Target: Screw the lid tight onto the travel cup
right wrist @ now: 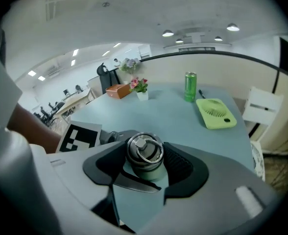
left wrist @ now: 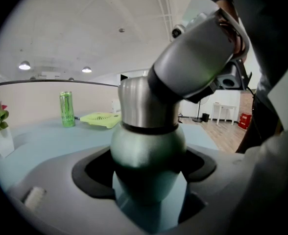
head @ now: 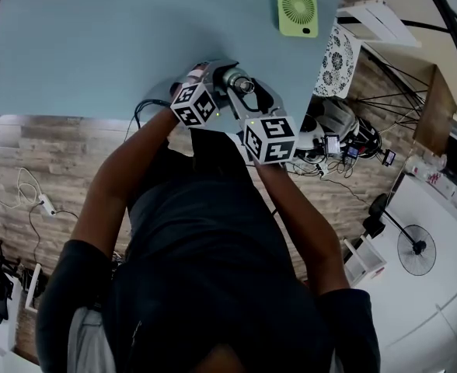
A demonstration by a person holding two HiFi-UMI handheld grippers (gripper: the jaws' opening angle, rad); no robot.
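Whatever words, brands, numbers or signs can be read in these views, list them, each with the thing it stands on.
No text can be read in any view.
Green can: print on its side, too blurred to read.
Marker cubes: black-and-white square patterns only, no letters or numbers.
Green fan: no print visible.
Travel cup: no print visible.
Lid: no print visible.

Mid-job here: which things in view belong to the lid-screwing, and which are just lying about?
In the job: travel cup, held in the left tool; lid, between the jaws of the right tool.
Lying about: green can, green fan, flower vase, orange box.
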